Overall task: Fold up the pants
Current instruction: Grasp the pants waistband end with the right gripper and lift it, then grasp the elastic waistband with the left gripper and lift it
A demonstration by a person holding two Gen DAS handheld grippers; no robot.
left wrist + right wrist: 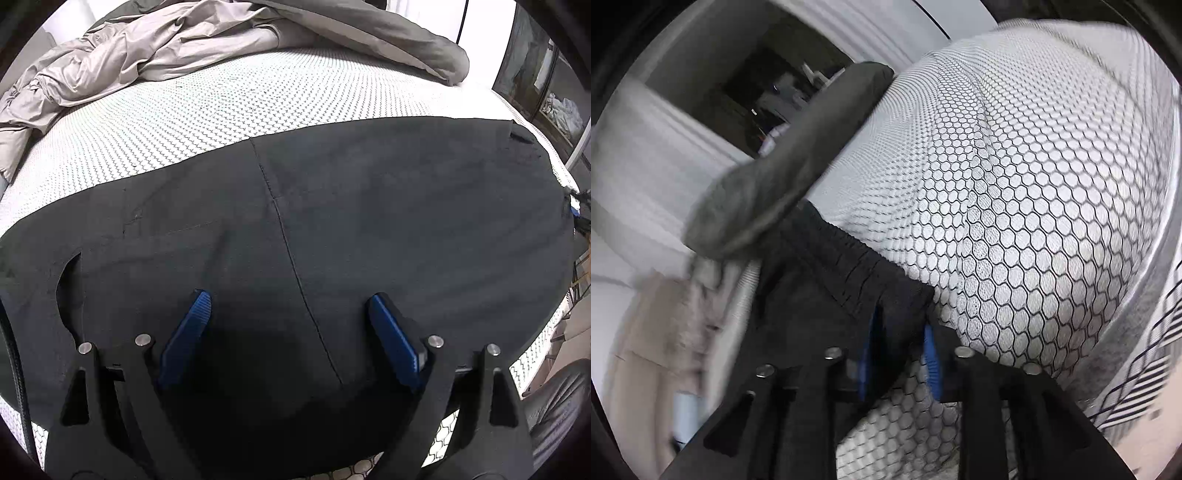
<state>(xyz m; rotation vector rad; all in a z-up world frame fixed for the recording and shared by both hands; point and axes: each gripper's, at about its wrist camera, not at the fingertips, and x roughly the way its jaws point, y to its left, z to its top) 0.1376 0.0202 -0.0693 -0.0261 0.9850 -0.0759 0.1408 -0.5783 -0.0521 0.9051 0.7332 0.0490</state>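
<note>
Two grippers are at work over the pants (332, 221), which are dark and lie spread flat on a bed (184, 118). The left gripper (288, 302) is closest to us. It hangs just above the pants, near the long seam that runs down the middle. Its jaws are wide apart and hold nothing. The blue pads (188, 332) sit on either side of that seam.

The right gripper (899, 334) is at the stretchy waistband of the pants (827, 295). Its jaws are squeezed nearly together with a fold of the dark cloth pinched between them. That view is blurry, so small things are hard to make out.

Under the pants, the bed has a white cover with a black honeycomb pattern. Past the far edge of the pants there is a strip of bare bed. Beyond that lies a crumpled tan blanket (110, 62), and next to it a gray blanket (369, 37).
</note>
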